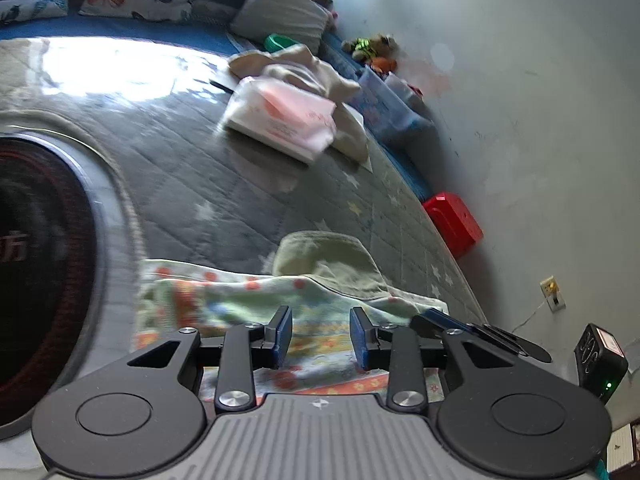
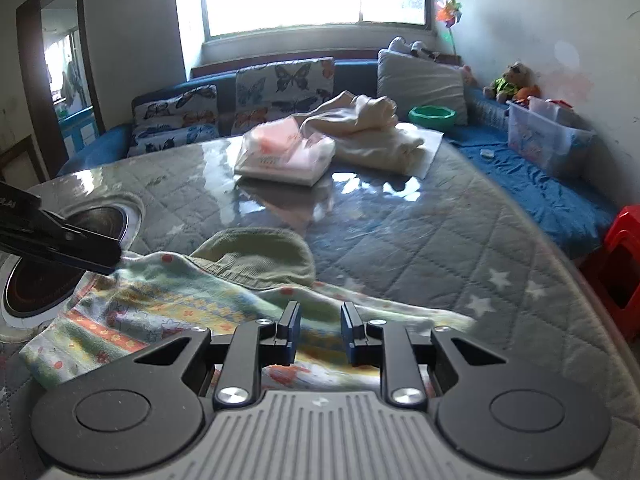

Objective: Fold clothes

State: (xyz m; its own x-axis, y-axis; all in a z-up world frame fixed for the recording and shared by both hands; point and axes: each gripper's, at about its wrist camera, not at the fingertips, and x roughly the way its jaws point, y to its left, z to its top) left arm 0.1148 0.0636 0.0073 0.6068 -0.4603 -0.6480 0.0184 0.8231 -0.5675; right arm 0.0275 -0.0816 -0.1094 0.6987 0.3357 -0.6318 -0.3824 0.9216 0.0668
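The left tongs point(image 1: 321, 338) stand spread, pinching nothing, low over the floral garment point(image 1: 224, 304) that lies crumpled at the near edge of the bench point(image 1: 192, 168). The right tongs point(image 2: 320, 334) are spread too — empty, above the same floral garment point(image 2: 168, 312) — with the left tongs' tip point(image 2: 80, 250) showing beside the cloth's left end. A green corduroy piece point(image 2: 260, 256) lies partly under the garment's far side. Toward the far edge of the bench point(image 2: 420, 240) sits a folded white-and-pink stack point(image 2: 286, 156), touching a loose cream garment point(image 2: 372, 132). A round cooktop point(image 1: 40, 264) is set in the bench on the left. Off the right edge — a red stool point(image 1: 454, 224) and a clear storage bin point(image 2: 548, 140).
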